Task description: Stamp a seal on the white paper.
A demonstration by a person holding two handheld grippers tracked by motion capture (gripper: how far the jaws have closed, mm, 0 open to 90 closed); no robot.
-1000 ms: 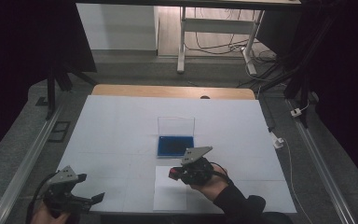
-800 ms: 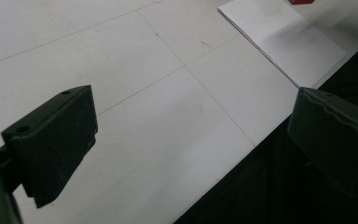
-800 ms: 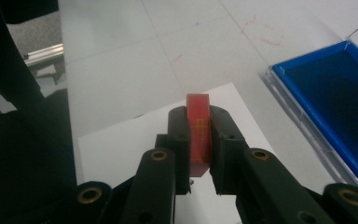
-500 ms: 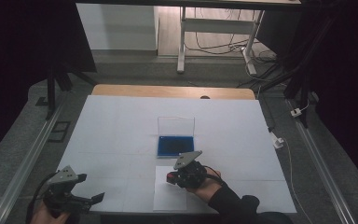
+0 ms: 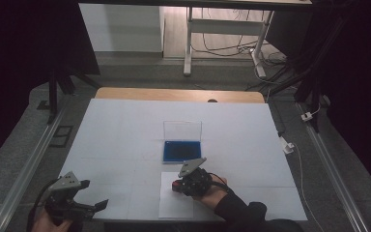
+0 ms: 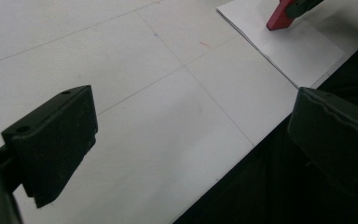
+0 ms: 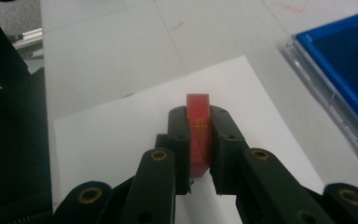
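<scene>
My right gripper [image 5: 177, 185] [image 7: 198, 140] is shut on a small red block [image 7: 198, 122], held on edge between the jaws. The block's [image 5: 174, 184] lower end is down at a white paper sheet [image 5: 174, 205] near the table's front edge; in the left gripper view the red block [image 6: 279, 16] appears to touch the sheet [image 6: 303, 49]. Just beyond the sheet lies a blue pad [image 5: 182, 151] [image 7: 349, 60] in a clear case with its lid [image 5: 182, 129] standing open. My left gripper [image 5: 98, 206] [image 6: 191, 135] is open over the front left of the table, holding nothing.
The white table top [image 5: 125, 130] has a wooden strip [image 5: 174, 94] along its far edge. Metal rails [image 5: 24, 169] run along both sides. A desk frame and cables [image 5: 232, 43] stand on the floor behind.
My right gripper, with the red block in it, has moved a little left and toward me from beside the blue pad, down onto the paper sheet. The left gripper has stayed put.
</scene>
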